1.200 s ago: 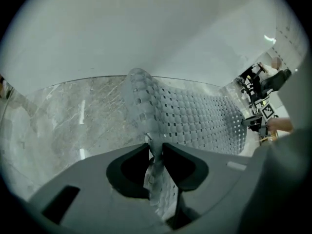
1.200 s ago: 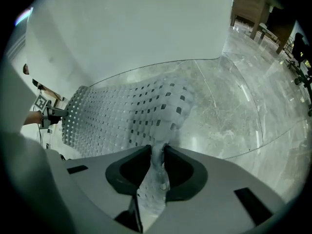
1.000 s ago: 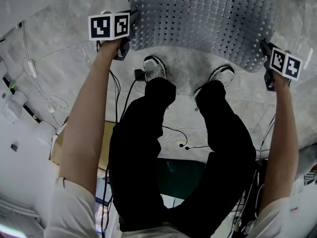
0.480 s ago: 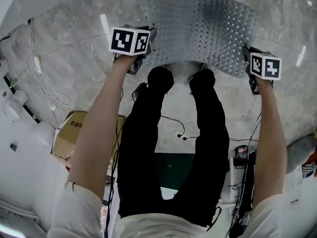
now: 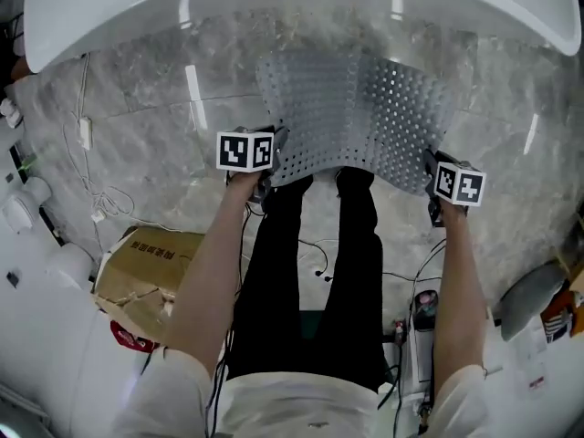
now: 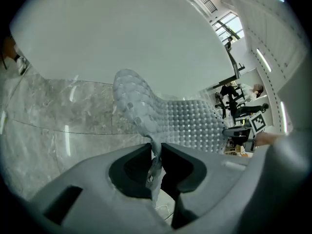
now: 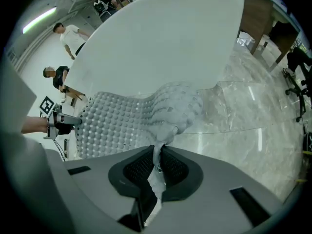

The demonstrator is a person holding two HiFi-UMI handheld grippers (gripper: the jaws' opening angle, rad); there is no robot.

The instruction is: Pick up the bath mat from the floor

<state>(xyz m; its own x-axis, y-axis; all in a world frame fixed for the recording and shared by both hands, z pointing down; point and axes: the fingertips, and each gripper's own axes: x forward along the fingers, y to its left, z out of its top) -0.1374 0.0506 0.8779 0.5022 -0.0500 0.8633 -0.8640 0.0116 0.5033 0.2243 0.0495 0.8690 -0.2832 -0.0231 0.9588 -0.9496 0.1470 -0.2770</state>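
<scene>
**Mat pinched at both corners**

Both grippers have it! The left gripper [image 6: 156,156] is clamped on one corner of the grey mat [image 5: 360,117], with the edge squeezed thin between its jaws. The right gripper [image 7: 158,161] bites the opposite corner the same way. The studded, holed mat spans from one pair of jaws to the other and bulges up just ahead of each. Whether its far edge touches the floor [image 5: 137,126] I cannot tell. Straight beyond the jaws looms the white tub [image 5: 274,7], close behind the mat. Behind the jaws, the person's legs [image 5: 319,263] run under the mat's near edge. Left of the left jaws lie a cardboard box [image 5: 137,267] and loose cables [image 5: 82,153]. Far beyond the right jaws, past the tub, stand two people [image 7: 68,38].
</scene>
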